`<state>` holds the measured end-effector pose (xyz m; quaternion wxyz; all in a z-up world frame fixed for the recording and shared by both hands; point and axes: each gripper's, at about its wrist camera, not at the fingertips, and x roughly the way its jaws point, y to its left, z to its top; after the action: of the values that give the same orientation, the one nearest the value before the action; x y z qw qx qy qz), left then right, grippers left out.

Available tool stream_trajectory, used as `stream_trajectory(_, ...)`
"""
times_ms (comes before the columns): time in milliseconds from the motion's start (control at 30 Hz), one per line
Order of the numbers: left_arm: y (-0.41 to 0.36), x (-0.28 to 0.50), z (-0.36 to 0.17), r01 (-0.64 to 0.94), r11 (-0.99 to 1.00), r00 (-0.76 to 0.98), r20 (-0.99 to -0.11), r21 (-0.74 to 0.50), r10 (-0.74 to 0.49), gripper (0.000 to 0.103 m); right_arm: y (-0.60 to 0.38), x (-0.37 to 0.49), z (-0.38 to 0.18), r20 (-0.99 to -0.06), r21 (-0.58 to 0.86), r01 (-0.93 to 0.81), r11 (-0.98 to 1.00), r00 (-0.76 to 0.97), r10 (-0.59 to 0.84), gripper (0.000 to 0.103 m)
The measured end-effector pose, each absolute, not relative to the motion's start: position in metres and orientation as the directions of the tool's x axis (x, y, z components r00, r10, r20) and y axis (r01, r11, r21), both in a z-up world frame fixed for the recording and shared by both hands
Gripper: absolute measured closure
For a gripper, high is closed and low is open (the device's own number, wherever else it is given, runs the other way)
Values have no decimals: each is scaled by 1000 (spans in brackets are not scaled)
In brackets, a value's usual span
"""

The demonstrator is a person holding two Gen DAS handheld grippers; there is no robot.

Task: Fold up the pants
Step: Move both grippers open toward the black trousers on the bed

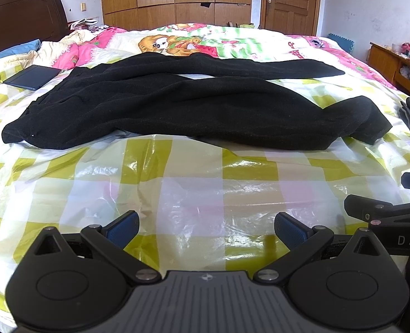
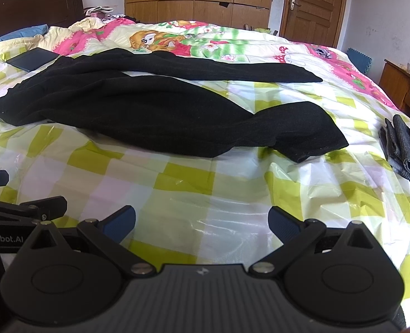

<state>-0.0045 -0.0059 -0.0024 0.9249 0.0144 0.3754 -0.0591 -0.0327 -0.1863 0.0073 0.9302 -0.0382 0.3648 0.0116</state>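
Note:
Black pants (image 1: pixel 177 102) lie spread across the bed on a yellow-checked plastic sheet (image 1: pixel 194 183), waistband at the left, two legs running right, the near leg's cuff folded over. They also show in the right wrist view (image 2: pixel 155 113). My left gripper (image 1: pixel 206 229) is open and empty, hovering over the sheet in front of the pants. My right gripper (image 2: pixel 202 222) is open and empty, beside the left one, also short of the pants. Each gripper's edge shows in the other's view.
A dark flat tablet-like object (image 1: pixel 32 77) lies on the bed at the left. Folded grey clothes (image 2: pixel 405 149) sit at the bed's right edge. A cartoon-print quilt (image 1: pixel 194 41) covers the far bed. A headboard, wardrobe, door and wooden side table stand beyond.

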Motion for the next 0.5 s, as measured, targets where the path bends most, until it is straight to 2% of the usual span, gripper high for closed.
stream_trajectory(500,-5,-4,-2,120,992,711,-695,-31,-108,0,-183,-34,9,-683,-76,-46,996,731,-19,2)
